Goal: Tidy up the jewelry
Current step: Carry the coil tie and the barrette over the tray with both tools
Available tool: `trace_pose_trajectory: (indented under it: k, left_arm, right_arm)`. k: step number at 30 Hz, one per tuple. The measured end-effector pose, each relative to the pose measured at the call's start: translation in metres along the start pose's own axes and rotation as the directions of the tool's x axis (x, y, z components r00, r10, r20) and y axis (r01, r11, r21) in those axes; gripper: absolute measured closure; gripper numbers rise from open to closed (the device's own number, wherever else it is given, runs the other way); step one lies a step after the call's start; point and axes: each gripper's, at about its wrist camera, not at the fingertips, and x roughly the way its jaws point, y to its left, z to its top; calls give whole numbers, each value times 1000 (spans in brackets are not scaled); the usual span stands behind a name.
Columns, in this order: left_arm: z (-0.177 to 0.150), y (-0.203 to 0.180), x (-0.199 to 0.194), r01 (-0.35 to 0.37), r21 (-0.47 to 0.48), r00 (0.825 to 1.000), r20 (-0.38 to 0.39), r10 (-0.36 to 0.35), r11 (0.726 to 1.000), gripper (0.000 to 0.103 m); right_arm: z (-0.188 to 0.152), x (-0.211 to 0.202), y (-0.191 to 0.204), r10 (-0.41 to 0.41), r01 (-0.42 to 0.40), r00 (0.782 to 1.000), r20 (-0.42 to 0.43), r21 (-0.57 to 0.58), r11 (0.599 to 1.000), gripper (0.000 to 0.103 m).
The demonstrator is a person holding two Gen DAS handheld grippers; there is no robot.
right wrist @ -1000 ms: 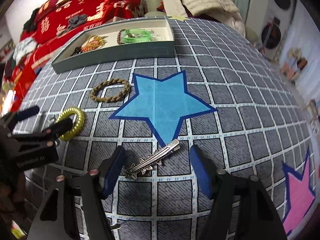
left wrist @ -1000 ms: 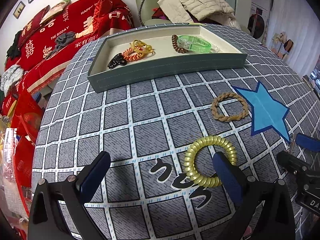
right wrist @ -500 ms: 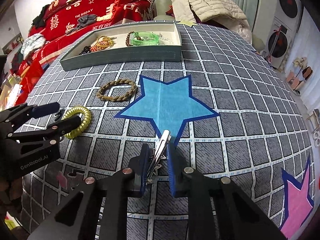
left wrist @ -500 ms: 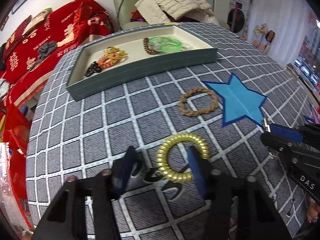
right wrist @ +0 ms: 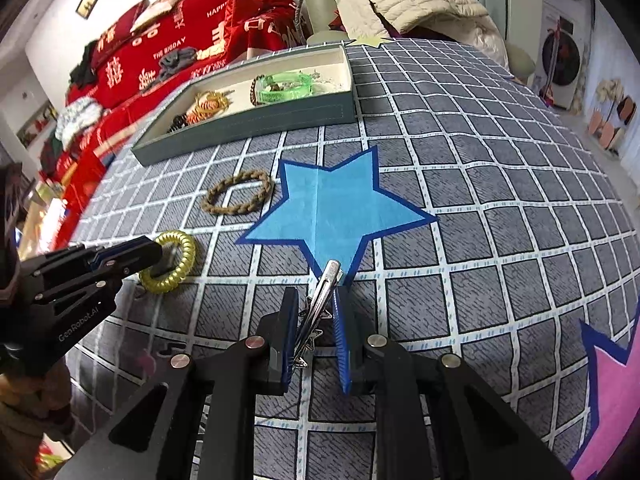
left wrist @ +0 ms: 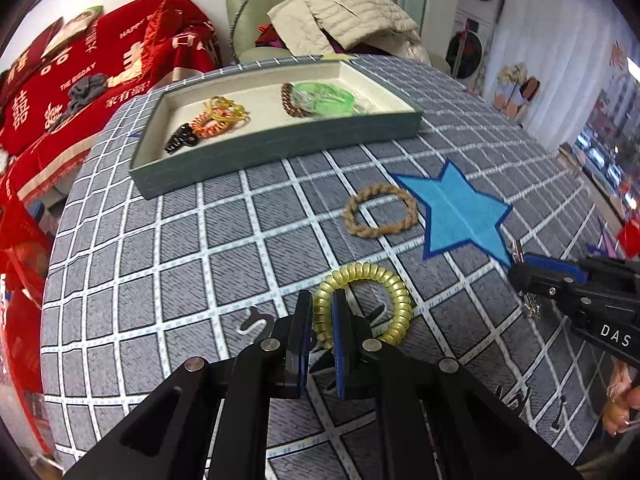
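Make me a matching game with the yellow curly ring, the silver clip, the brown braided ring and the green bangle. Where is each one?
Things:
1. yellow curly ring
2. silver clip
3. brown braided ring
4. green bangle

Places:
A. lying free on the cloth beside the blue star
B. inside the tray
C. pinched in the left claw
D. pinched in the right claw

Pairs: 1-C, 2-D, 3-A, 4-B

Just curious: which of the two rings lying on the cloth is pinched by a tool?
The yellow coil ring, clamped in the left tool; the braided brown ring lies untouched.
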Motion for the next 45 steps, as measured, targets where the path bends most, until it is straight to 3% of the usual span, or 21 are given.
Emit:
trace_pose_trajectory:
  k: [21,45]
  left_arm:
    - [43,24,-27,-32,-69,992,117,40,997,72]
    - [88,53,-12,-84,-118,984,148,101,989,72]
  right_arm:
    - [54,-14,-1,101,-103,993,63,30,994,84]
    - [127,4,9,125,-123,989,82,-33,992,84]
